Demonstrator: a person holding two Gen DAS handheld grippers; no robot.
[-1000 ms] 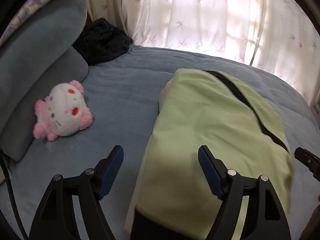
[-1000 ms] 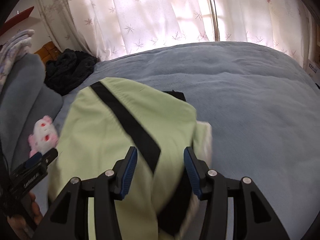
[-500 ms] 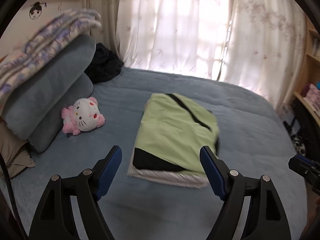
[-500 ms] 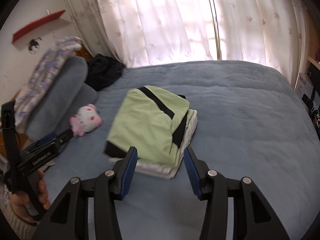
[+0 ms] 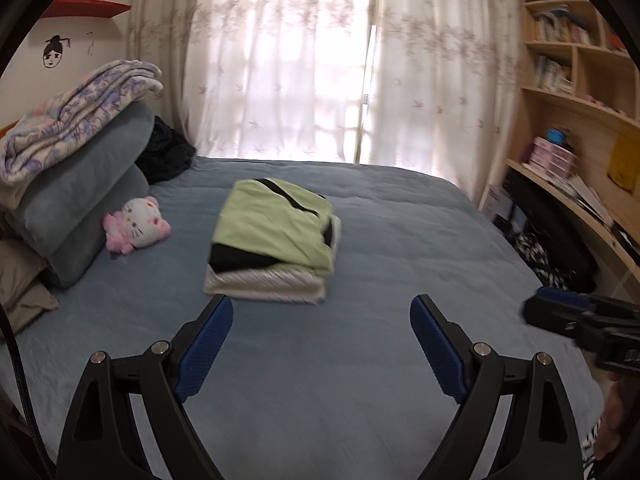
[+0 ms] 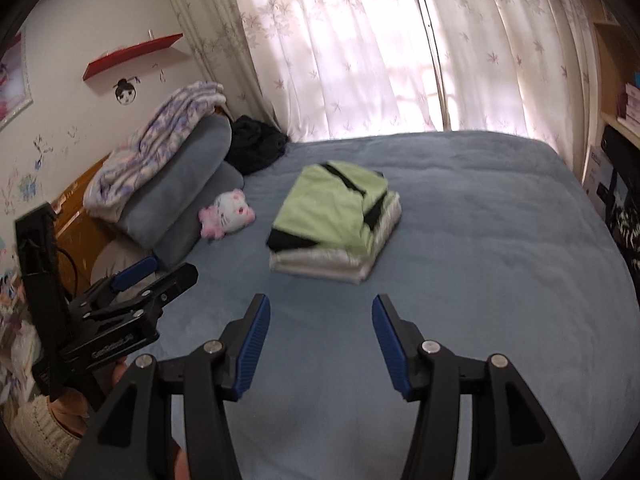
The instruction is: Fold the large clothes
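**Kid:** What do your two grabbers have in them?

**Me:** Nothing. My left gripper (image 5: pixel 322 324) has its blue pads spread wide, and they are opening more. Only the blue bed (image 5: pixel 400 280) shows between them. My right gripper (image 6: pixel 320 322) is about half way apart, and its jaws are opening too. Nothing is between those pads either.

**Kid:** Where are the clothes?

**Me:** The folded clothes (image 5: pixel 276 236) sit in a neat pile near the middle of the bed, out past both sets of fingertips and apart from them. The top piece is light green with a black stripe. Under it I see a bit of black cloth, and at the bottom a shiny white layer.

**Kid:** What is that pink thing?

**Me:** A pink and white plush toy (image 5: pixel 136 222). It lies on the bed to the left of the pile and does not touch it. It leans by the grey pillows (image 5: pixel 84 188), and a flowery blanket (image 5: pixel 76 116) is rolled up on top of them. A dark bundle (image 5: pixel 164 154) sits in the far corner by the curtains (image 5: pixel 304 64).

**Kid:** Can you see your hands?

**Me:** From the right camera I see my left hand (image 6: pixel 68 402) low down, holding the left tool's handle.
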